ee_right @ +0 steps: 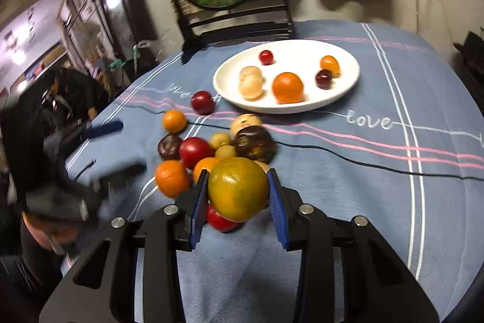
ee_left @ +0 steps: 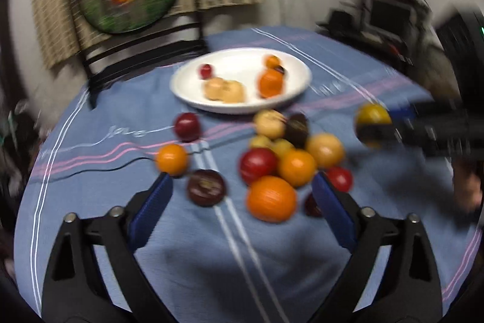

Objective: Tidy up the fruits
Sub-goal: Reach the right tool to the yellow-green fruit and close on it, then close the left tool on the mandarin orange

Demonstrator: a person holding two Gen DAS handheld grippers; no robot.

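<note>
Right gripper (ee_right: pixel 238 191) clamped on a yellow-green fruit (ee_right: pixel 237 191), lifted over the loose pile (ee_right: pixel 211 150) on the blue tabletop (ee_right: pixel 363 186); white plate (ee_right: pixel 348 93) dead ahead beyond the pile, so a straight forward carry. Left gripper (ee_left: pixel 242 189) with jaws wide and nothing between the pads, low at the pile's near edge, large orange (ee_left: pixel 271 198) just inside its right finger, though too blurred to tell whether touching
</note>
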